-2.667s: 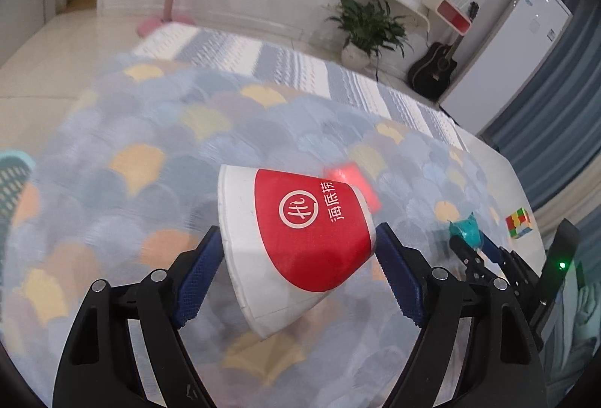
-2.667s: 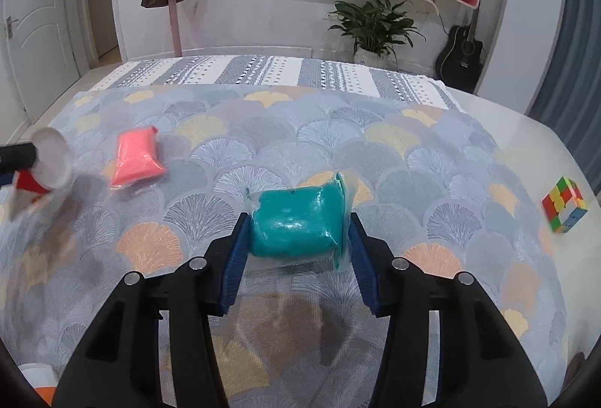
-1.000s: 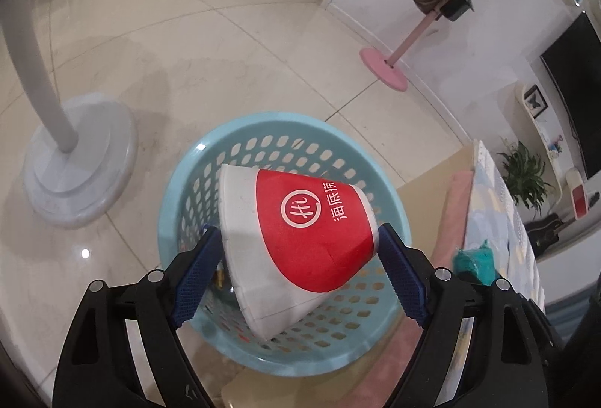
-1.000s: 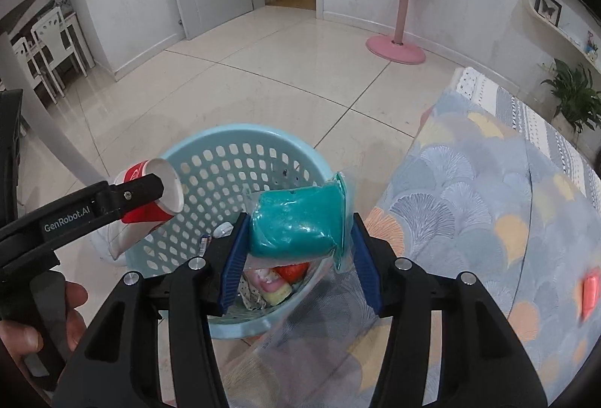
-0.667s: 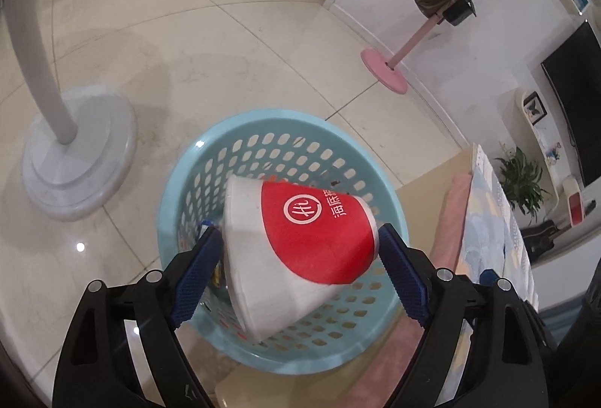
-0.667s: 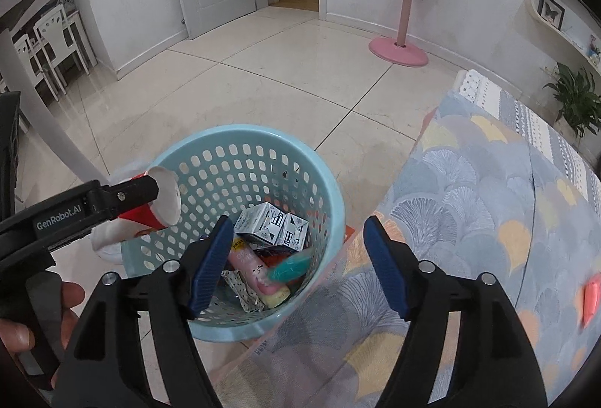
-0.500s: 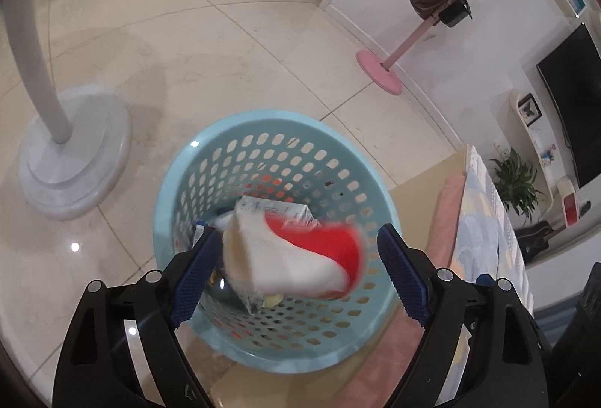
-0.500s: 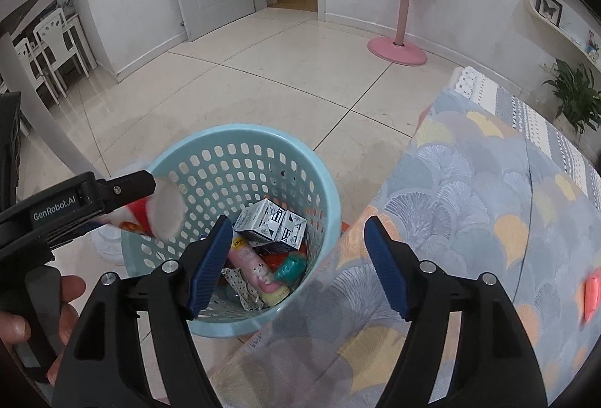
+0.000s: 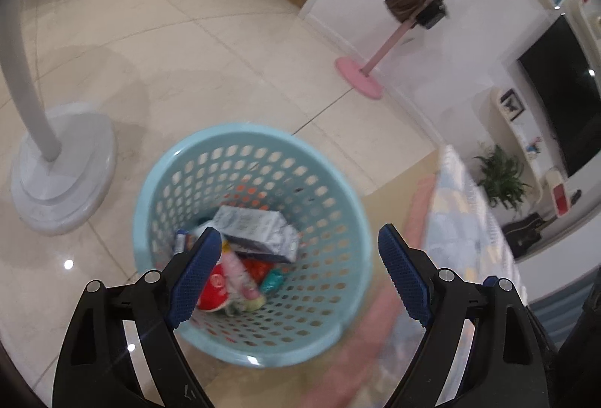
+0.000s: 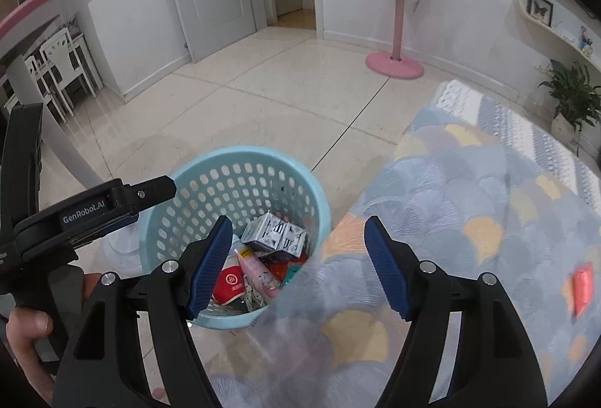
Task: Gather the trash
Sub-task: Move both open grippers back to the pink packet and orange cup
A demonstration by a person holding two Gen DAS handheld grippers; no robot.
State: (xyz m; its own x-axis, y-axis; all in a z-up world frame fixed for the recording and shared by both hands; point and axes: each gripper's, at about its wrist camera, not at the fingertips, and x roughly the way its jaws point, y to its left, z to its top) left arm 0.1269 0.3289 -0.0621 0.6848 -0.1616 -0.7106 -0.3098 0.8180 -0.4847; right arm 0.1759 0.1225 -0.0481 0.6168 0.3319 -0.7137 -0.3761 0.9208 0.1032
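A light blue perforated basket (image 9: 157,182) stands on the floor below both grippers; it also shows in the right wrist view (image 10: 195,182). Inside lie the red and white paper cup (image 9: 214,289) (image 10: 231,282), the teal packet (image 9: 272,280) (image 10: 291,272), a grey and white carton (image 9: 255,233) (image 10: 274,237) and a pink wrapper (image 10: 257,271). My left gripper (image 9: 296,274) is open and empty above the basket. My right gripper (image 10: 296,265) is open and empty over the basket's near rim. A pink packet (image 10: 580,289) lies on the patterned cloth at the right.
The table with the scallop-patterned cloth (image 10: 488,220) lies right of the basket. A white lamp base (image 9: 64,175) stands on the tiled floor to the left. A pink coat stand (image 10: 396,62) is at the back. The left hand-held gripper (image 10: 94,212) crosses the right wrist view.
Both grippers carried their loads from the table to the basket and opened. The teal packet dropped in first, then the paper cup. Both now lie in the basket.
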